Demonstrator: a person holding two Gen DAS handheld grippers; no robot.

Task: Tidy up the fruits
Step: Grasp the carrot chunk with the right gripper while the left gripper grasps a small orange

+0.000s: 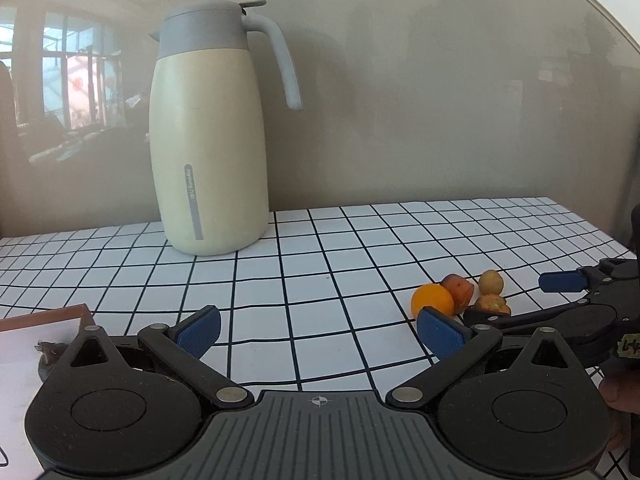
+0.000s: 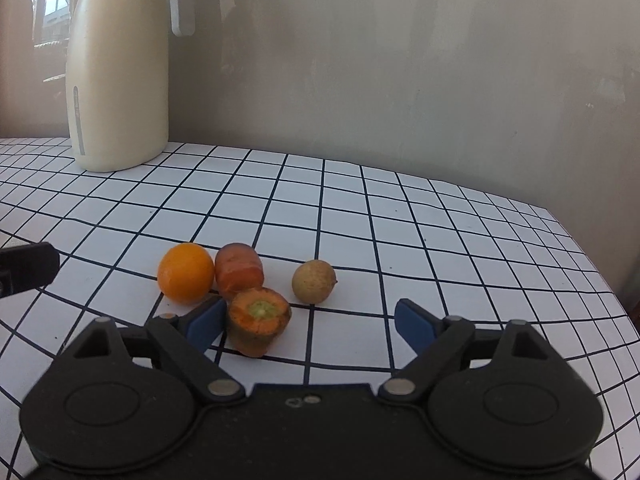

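On the grid-patterned tablecloth lie an orange (image 2: 185,272), a carrot chunk (image 2: 239,269), a second carrot piece with a green cut top (image 2: 259,320) and a small brown round fruit (image 2: 313,281). My right gripper (image 2: 310,326) is open low over the cloth; the cut carrot piece sits just inside its left finger. My left gripper (image 1: 319,330) is open and empty; the orange (image 1: 433,299) and the other pieces (image 1: 460,289) lie just beyond its right finger. The right gripper (image 1: 520,300) enters the left wrist view from the right, beside the fruits.
A tall cream and grey thermos jug (image 1: 210,136) stands at the back by the wall, also in the right wrist view (image 2: 120,68). A brown-edged white board (image 1: 28,344) with a dark item on it lies at the left. The table's right edge (image 2: 600,256) is close.
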